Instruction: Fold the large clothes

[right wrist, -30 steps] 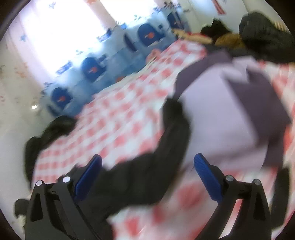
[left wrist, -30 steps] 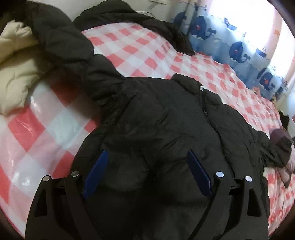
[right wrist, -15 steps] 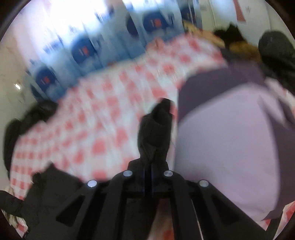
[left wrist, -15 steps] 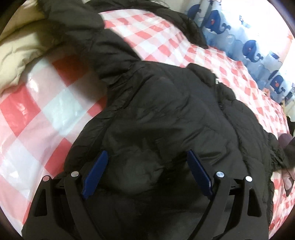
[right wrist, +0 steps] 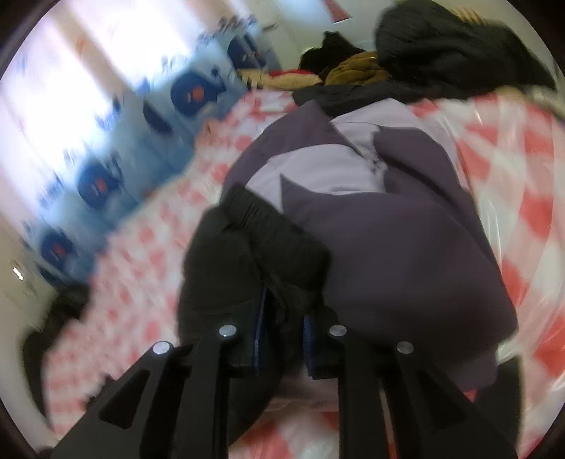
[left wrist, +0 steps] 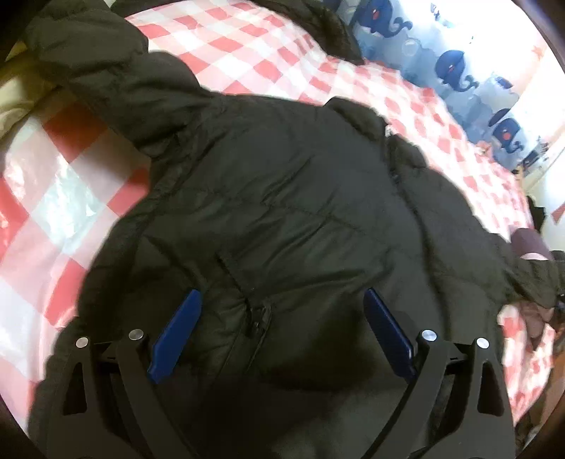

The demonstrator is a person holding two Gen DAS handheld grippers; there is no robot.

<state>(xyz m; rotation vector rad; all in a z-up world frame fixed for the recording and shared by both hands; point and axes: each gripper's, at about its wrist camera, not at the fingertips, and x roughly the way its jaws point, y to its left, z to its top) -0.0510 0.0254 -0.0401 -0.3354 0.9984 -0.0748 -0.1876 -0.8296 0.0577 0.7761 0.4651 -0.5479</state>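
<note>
A large black puffer jacket [left wrist: 289, 219] lies spread on a red-and-white checked sheet [left wrist: 60, 197]. My left gripper [left wrist: 279, 310] is open just above the jacket's body, its blue pads either side of a pocket zip [left wrist: 257, 317]. One sleeve [left wrist: 106, 77] runs to the upper left. In the right wrist view my right gripper [right wrist: 282, 310] is shut on the cuff of the jacket's other sleeve [right wrist: 247, 247], held up beside a purple and lilac garment [right wrist: 388, 226].
A cream duvet [left wrist: 17, 102] lies at the left edge. Another dark garment [left wrist: 332, 31] lies at the bed's far side by whale-print curtains [left wrist: 455, 67]. A pile of dark, tan and red clothes [right wrist: 406, 60] sits beyond the purple garment.
My right gripper closed on the black sleeve cuff and lifted it toward the purple garment. My left gripper moved forward and lower over the jacket body, still open.
</note>
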